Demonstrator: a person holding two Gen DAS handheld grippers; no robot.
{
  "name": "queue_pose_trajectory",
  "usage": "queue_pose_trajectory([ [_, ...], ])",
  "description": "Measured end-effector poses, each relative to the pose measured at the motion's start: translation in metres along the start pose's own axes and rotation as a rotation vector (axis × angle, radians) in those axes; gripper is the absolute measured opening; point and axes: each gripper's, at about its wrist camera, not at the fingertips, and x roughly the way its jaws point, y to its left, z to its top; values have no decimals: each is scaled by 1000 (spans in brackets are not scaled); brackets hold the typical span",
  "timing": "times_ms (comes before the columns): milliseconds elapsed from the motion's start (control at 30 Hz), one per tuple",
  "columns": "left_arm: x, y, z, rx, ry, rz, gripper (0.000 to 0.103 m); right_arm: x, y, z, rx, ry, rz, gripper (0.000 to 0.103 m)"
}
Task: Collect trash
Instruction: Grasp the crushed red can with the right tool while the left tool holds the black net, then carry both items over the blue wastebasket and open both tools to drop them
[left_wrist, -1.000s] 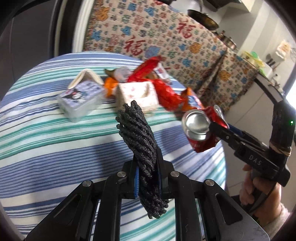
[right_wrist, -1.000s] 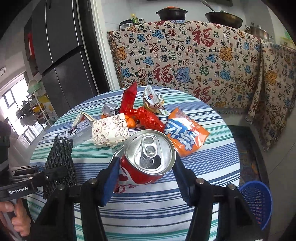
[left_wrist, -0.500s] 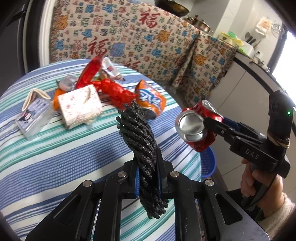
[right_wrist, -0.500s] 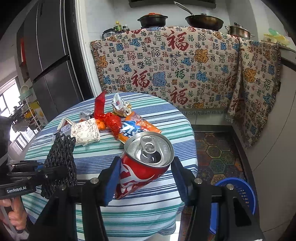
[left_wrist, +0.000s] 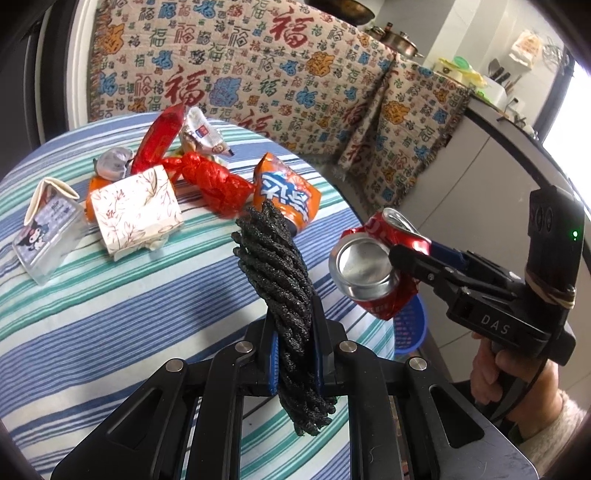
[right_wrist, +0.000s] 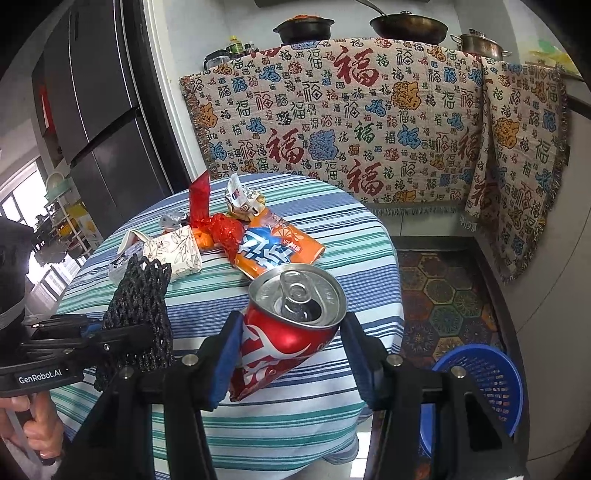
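Note:
My left gripper (left_wrist: 293, 328) is shut on a black foam net (left_wrist: 280, 273), which sticks up above the striped tablecloth; the same net (right_wrist: 138, 314) shows at the left of the right wrist view. My right gripper (right_wrist: 291, 332) is shut on a dented red soda can (right_wrist: 288, 325), held over the table's near right edge; the can (left_wrist: 369, 273) appears side-on in the left wrist view. A blue plastic basket (right_wrist: 480, 384) stands on the floor, below and right of the can. More litter lies on the table: an orange snack bag (right_wrist: 275, 251), a red plastic bag (left_wrist: 214, 181) and crumpled wrappers (right_wrist: 240, 199).
A round table with a striped cloth (left_wrist: 110, 295) holds a floral tissue box (left_wrist: 135, 210) and a small clear pack (left_wrist: 48, 236). A patterned cloth (right_wrist: 351, 129) hangs over the counter behind. A dark fridge (right_wrist: 103, 110) stands at the left; patterned floor tiles (right_wrist: 443, 302) lie at the right.
Both grippers have swung right with their loads, from over the table toward its right edge. The blue basket has come into view below the can. Neither grip has changed.

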Motion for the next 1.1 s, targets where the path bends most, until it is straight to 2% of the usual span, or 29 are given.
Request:
queue_pose_trajectory([
  [267, 9, -25, 17, 33, 13, -56, 13, -23, -22, 12, 41, -56, -26, 54],
  [500, 45, -101, 44, 126, 42, -170, 13, -60, -96, 10, 95, -98, -162, 54],
  [700, 108, -176, 51, 167, 129, -288, 13, -76, -176, -12, 150, -47, -296, 54],
  [800, 141, -206, 48, 186, 170, -316, 13, -77, -213, -27, 197, -10, -333, 54],
  [1100, 213, -258, 35, 240, 241, -336, 13, -61, -292, -66, 339, 74, -338, 54],
])
